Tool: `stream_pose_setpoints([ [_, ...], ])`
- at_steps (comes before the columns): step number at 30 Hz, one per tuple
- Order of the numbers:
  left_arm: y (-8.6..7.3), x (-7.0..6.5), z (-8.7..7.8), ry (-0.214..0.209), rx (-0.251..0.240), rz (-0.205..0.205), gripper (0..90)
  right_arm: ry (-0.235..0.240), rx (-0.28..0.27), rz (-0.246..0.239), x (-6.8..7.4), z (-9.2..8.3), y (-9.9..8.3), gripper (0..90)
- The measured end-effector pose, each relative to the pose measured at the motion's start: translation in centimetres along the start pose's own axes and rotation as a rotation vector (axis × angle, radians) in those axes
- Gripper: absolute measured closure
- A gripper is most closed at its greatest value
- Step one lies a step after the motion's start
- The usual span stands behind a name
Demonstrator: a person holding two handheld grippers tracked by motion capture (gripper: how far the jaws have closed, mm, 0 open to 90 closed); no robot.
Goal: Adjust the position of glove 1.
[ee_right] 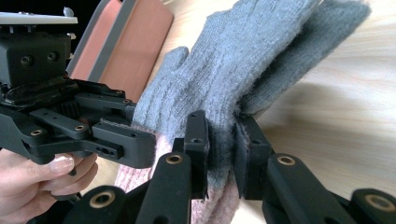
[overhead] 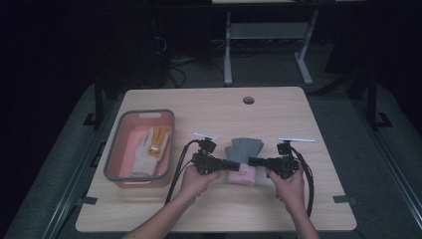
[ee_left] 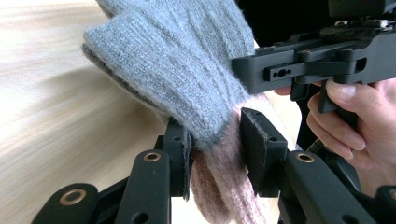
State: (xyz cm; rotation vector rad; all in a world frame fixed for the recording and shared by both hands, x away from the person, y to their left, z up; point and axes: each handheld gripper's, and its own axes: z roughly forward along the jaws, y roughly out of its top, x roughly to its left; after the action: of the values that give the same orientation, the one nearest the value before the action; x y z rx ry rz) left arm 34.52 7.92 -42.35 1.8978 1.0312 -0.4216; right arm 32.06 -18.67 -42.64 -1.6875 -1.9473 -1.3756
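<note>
A grey knitted glove [overhead: 244, 148] with a pink cuff [overhead: 241, 175] lies mid-table between both grippers. My left gripper [overhead: 234, 164] comes in from the left. In its own view my left gripper [ee_left: 212, 144] stands open, its jaws on either side of the glove [ee_left: 187, 60] where grey meets pink, with a thin gap at the right jaw. My right gripper [overhead: 251, 161] comes in from the right. Its own view shows my right gripper [ee_right: 222, 140] shut on the glove [ee_right: 233, 60] at the grey edge by the cuff. The glove's finger end is raised off the wood.
A pink basin [overhead: 144, 113] with a grey rim stands at the table's left and holds a white and yellow glove [overhead: 152, 144]. A round cable hole [overhead: 248, 100] sits near the far edge. Bare tabletop [overhead: 298, 114] lies right and behind.
</note>
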Motion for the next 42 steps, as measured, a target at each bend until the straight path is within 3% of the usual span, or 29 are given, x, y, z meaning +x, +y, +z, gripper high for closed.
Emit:
stream_pose_setpoints([
  [26,-0.3,0.6,-5.6,0.042,-0.065,0.009,64.8,0.029,0.064,-0.084,4.8,3.1,2.5,77.3],
  [42,-0.1,0.6,-8.4,0.057,-0.093,0.006,64.8,0.063,0.093,-0.102,6.4,4.5,3.6,77.3],
])
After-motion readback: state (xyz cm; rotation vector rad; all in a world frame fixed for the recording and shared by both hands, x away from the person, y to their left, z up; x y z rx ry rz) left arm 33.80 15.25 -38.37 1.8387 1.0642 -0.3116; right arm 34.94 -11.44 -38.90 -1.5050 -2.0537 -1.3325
